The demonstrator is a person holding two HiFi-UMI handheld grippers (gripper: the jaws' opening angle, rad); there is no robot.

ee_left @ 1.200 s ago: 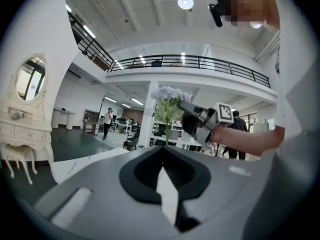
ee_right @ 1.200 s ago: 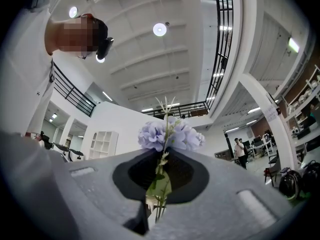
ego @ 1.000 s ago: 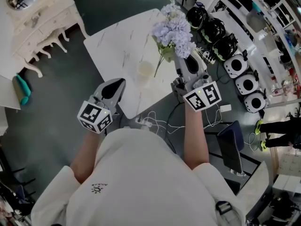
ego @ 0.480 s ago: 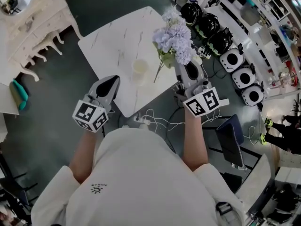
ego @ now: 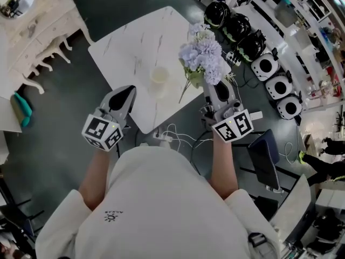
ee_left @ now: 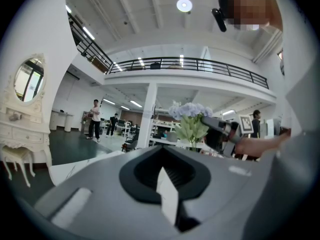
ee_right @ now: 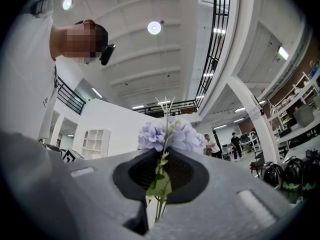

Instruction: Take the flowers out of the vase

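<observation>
A bunch of pale purple flowers (ego: 202, 58) with green leaves hangs over the right edge of the white marble table (ego: 126, 47). My right gripper (ego: 214, 86) is shut on the stems, which run up between its jaws in the right gripper view, with the flowers (ee_right: 170, 134) above the right gripper (ee_right: 154, 206). The clear glass vase (ego: 159, 75) stands on the table to the left of the bunch, with no flowers in it. My left gripper (ego: 127, 94) is held at the table's near edge, shut with nothing in it. The left gripper view looks past the left gripper (ee_left: 167, 194) at the flowers (ee_left: 192, 118).
Black helmets (ego: 233, 25) and white round devices (ego: 271, 68) line the floor right of the table. Cables (ego: 178, 139) lie under the table's near corner. A white dresser (ego: 35, 20) stands far left, a dark chair (ego: 264, 161) near right.
The right gripper has carried the flowers nearer to me and slightly right, away from the vase. The left gripper has stayed where it was.
</observation>
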